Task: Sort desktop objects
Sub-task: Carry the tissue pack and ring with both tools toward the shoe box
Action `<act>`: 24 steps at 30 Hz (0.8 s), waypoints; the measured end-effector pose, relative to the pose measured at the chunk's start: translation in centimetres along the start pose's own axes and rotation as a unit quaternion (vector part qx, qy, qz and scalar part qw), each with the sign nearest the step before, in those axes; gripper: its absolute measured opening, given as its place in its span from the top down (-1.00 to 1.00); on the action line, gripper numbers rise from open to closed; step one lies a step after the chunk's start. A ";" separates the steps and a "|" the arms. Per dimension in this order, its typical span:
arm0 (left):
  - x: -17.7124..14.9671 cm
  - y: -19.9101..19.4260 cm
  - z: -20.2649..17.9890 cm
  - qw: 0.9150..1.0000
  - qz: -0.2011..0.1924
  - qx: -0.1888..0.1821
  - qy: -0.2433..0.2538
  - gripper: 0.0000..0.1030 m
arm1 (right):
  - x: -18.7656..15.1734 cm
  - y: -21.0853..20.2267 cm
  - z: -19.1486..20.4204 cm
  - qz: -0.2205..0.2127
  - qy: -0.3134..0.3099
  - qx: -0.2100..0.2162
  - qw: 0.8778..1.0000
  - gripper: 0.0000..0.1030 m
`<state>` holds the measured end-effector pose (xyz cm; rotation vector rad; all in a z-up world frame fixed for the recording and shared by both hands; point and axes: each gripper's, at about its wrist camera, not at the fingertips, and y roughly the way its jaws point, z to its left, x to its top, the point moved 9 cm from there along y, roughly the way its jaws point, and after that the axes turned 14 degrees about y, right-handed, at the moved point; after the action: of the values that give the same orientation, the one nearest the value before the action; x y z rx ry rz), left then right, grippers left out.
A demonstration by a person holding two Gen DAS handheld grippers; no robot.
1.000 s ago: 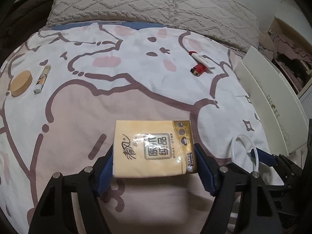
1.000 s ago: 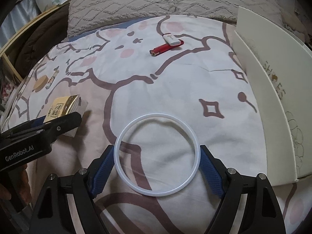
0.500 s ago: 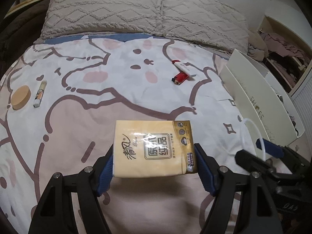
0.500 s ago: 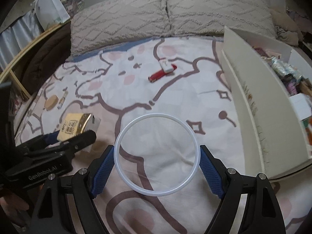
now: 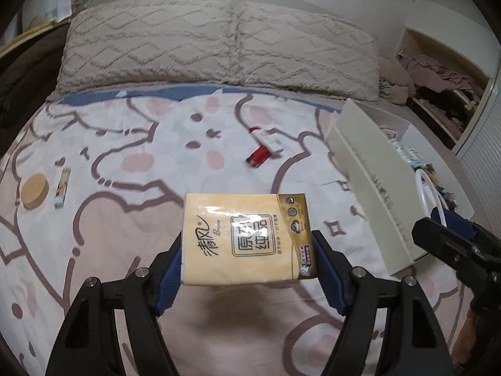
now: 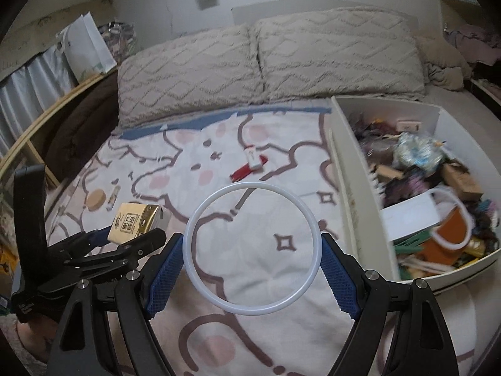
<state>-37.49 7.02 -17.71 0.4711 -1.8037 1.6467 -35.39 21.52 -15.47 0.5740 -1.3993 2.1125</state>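
My left gripper (image 5: 247, 261) is shut on a yellow tissue pack (image 5: 245, 238) and holds it above the bedspread; the pack also shows in the right wrist view (image 6: 134, 222). My right gripper (image 6: 252, 253) is shut on a white plastic ring (image 6: 252, 310), held in the air left of the white storage box (image 6: 347, 188). The ring's edge shows in the left wrist view (image 5: 427, 191). A red lighter (image 5: 258, 157) and a white USB stick (image 5: 271, 139) lie together further up the bed.
The white box (image 5: 369, 163) at the right holds several mixed items. A round wooden lid (image 5: 35, 190) and a small tube (image 5: 62, 187) lie at the left of the bedspread. Two beige pillows (image 5: 219, 44) lie at the head of the bed.
Both grippers have risen well above the bed with their objects still held. The right gripper's view now looks over the box wall into its contents.
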 end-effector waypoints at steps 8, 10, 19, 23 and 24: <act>3.6 0.1 -3.9 0.998 -0.034 -0.035 0.038 -0.44 | 2.8 -2.5 -3.6 -0.034 0.022 -0.010 0.999 -0.64; 4.4 0.2 -4.9 0.997 -0.042 -0.045 0.048 -0.44 | 3.5 -2.9 -4.9 -0.042 0.026 -0.018 0.999 -0.64; 8.3 1.3 -10.7 0.988 -0.070 -0.097 0.093 -0.45 | 6.8 -4.8 -10.4 -0.073 0.046 -0.050 0.995 -0.64; 10.0 1.8 -12.6 0.985 -0.081 -0.110 0.104 -0.44 | 8.2 -5.3 -12.3 -0.085 0.046 -0.062 0.993 -0.64; 10.4 2.0 -13.2 0.984 -0.084 -0.114 0.106 -0.44 | 8.6 -5.5 -12.7 -0.090 0.046 -0.065 0.993 -0.64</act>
<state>-43.46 21.82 -12.17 0.3214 -1.7162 1.3062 -39.21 36.76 -11.09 0.5228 -1.3675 1.8687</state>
